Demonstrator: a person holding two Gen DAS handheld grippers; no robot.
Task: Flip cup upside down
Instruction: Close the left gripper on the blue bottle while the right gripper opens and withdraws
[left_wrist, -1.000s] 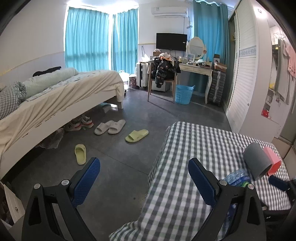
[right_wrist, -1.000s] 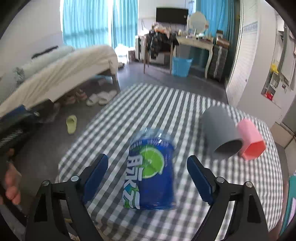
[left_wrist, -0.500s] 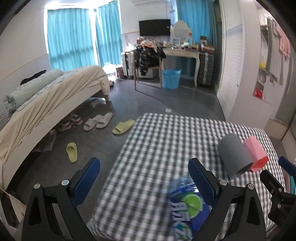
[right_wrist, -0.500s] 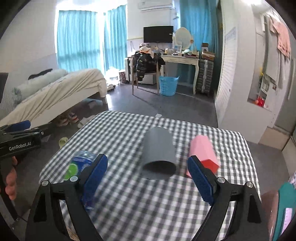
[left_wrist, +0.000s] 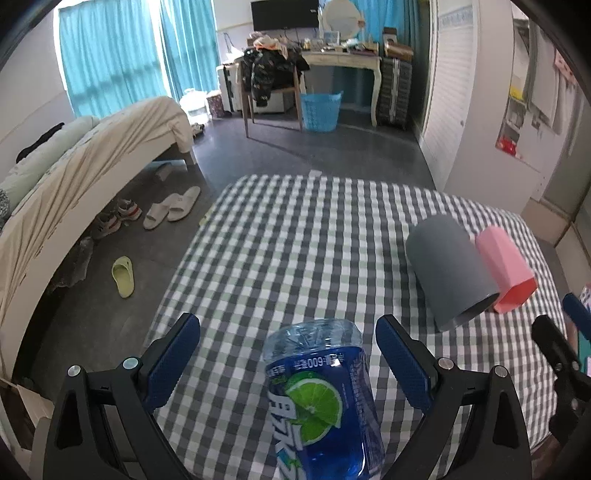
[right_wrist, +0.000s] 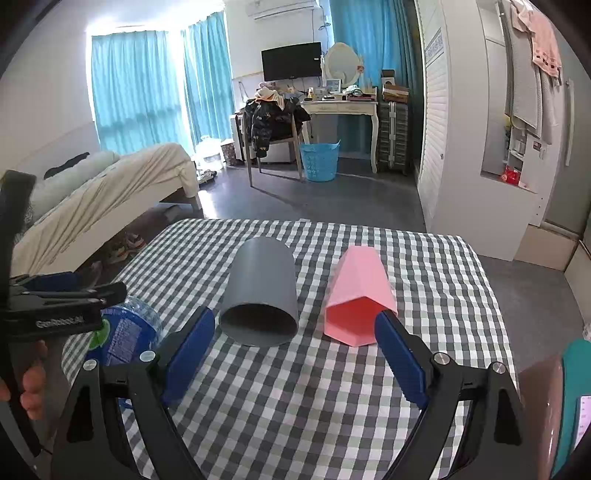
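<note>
A grey cup (right_wrist: 261, 291) lies on its side on the checked tablecloth, its mouth toward me; a pink faceted cup (right_wrist: 359, 298) lies beside it on the right. In the left wrist view the grey cup (left_wrist: 448, 272) and pink cup (left_wrist: 505, 268) lie at the right. My right gripper (right_wrist: 295, 354) is open and empty, just short of both cups. My left gripper (left_wrist: 288, 360) is open, its jaws on either side of a blue plastic bottle (left_wrist: 325, 398) without touching it. The left gripper also shows in the right wrist view (right_wrist: 62, 306).
The table (right_wrist: 295, 406) with the checked cloth stands in a bedroom. The bottle also shows in the right wrist view (right_wrist: 122, 336) at the table's left edge. A bed (left_wrist: 74, 177) stands to the left with slippers (left_wrist: 173, 210) on the floor.
My left gripper has swung right over the table and now straddles the bottle. My right gripper has swung from the bottle to face the two cups and come closer to them.
</note>
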